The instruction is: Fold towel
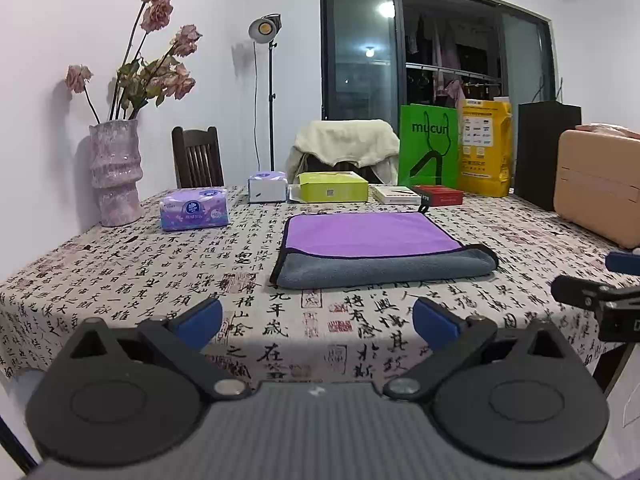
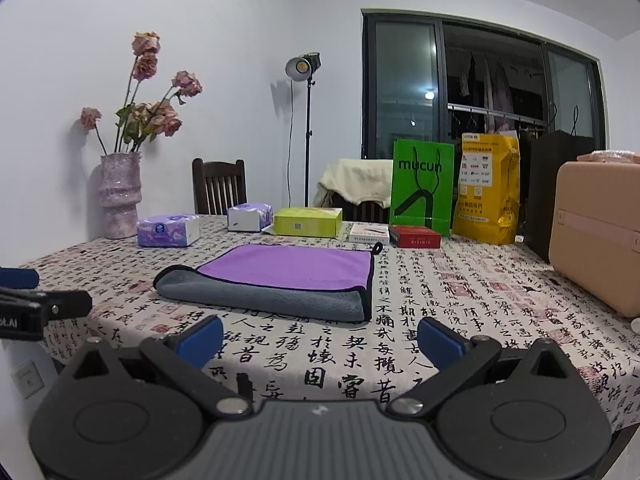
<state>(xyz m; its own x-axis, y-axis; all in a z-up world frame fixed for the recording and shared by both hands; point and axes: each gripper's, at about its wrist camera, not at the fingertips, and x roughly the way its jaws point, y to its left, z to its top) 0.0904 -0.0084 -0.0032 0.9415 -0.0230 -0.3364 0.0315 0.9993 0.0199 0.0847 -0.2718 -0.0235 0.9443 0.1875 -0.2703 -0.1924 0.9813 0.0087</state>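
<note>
Towel (image 1: pixel 376 246) lies folded on the calligraphy-print surface (image 1: pixel 160 276); only the right view shows a wall socket (image 2: pixel 27 378). Both grippers' fingers (image 1: pixel 434 322) (image 2: pixel 200 340) spread apart, empty.

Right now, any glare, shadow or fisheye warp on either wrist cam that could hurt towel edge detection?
Left wrist: towel sharp and evenly lit; dark band of shadow across the tablecloth near the left gripper; window reflects lamps. Right wrist: same shadow before the right gripper; table edges bow, corners vignette; towel unaffected.
</note>
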